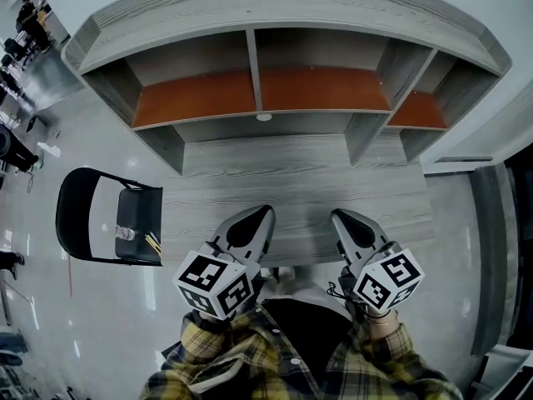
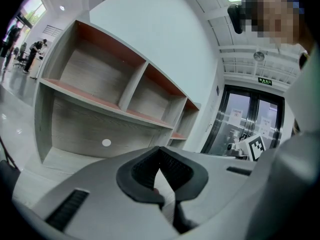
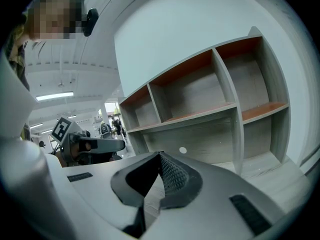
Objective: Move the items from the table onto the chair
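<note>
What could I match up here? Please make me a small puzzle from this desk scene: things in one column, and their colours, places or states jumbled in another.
Things:
1. black folding metal chair
2. shelf boards of the grey wooden desk
3. small round white disc
4. left gripper

Descriptions:
A. jaws together, holding nothing
B. orange-brown
C. left of the desk, small items on its seat
D. on the desk's back panel, just under the shelf

Pairs: 1-C, 2-B, 3-D, 4-A
</note>
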